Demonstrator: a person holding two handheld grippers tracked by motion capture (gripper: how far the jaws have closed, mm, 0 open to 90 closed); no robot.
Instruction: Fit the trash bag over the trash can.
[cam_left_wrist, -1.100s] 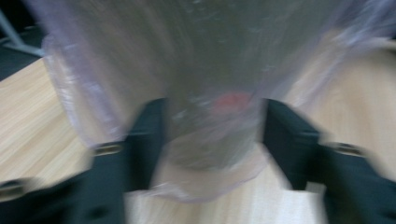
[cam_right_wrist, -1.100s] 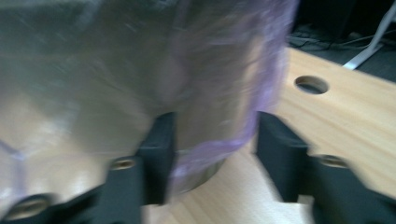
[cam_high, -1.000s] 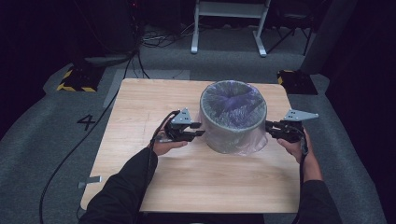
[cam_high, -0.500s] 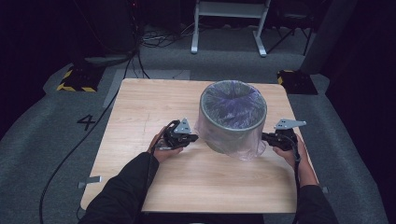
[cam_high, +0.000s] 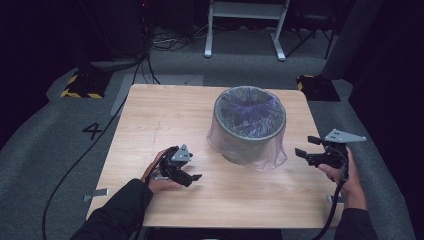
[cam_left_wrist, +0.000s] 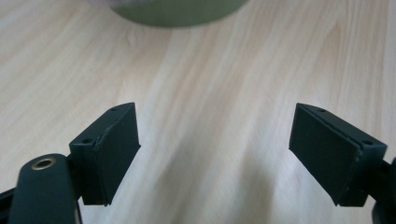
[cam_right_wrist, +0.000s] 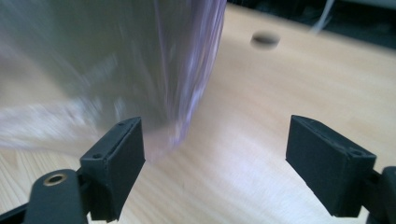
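Resting low over the wooden table (cam_high: 150, 115), the left gripper (cam_high: 192, 176) has just been opening its 2 jaws, which stand wide with only bare wood between them. Ahead and to its right stands the grey bin (cam_high: 248, 131), wrapped in a clear purple-tinted bag (cam_high: 267, 159). Beyond that, the right gripper (cam_high: 305, 148) has also just been opening; its jaws gape empty, the bag's loose edge just off the left one.

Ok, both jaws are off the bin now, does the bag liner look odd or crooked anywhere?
Slightly. The bin stands upright, but the clear bag hangs unevenly: its loose skirt puddles on the table at the bin's near right side. No tear or spill visible.
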